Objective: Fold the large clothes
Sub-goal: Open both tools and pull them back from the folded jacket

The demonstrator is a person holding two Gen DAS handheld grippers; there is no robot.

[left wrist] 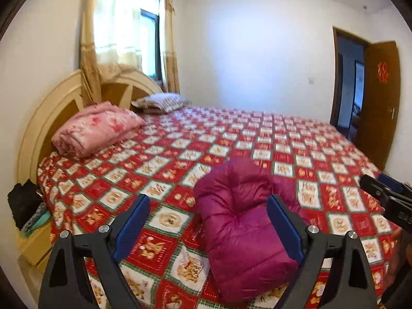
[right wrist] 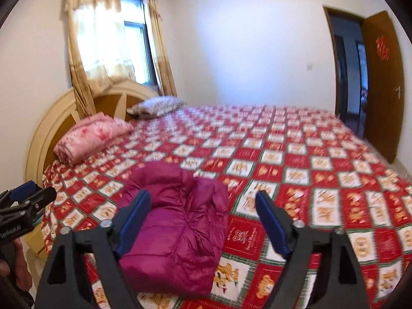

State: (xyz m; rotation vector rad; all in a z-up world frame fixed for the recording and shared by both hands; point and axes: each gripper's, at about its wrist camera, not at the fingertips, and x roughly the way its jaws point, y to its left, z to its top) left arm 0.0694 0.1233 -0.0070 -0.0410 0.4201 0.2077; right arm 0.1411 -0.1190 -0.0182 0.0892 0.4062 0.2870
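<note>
Folded into a puffy bundle, magenta down jacket (left wrist: 242,221) lying on the near part of the bed (left wrist: 283,149), on its red and white checked bedspread (right wrist: 309,180). Left hand-held gripper (left wrist: 208,221) hovering above the bundle, jaws spread wide, blue pads (left wrist: 131,224) clear of the fabric, grasping nothing. Right hand-held gripper (right wrist: 203,221) likewise released, held just to the right of the jacket, its left pad over the bundle's edge. Both seen side by side, each catching the other at the frame's rim. Further back, near the rounded headboard (left wrist: 38,128): folded pink quilt (left wrist: 97,128) and patterned pillow (left wrist: 162,101). Curtained window (right wrist: 110,38) behind, brown door (right wrist: 383,82) ajar at right.
</note>
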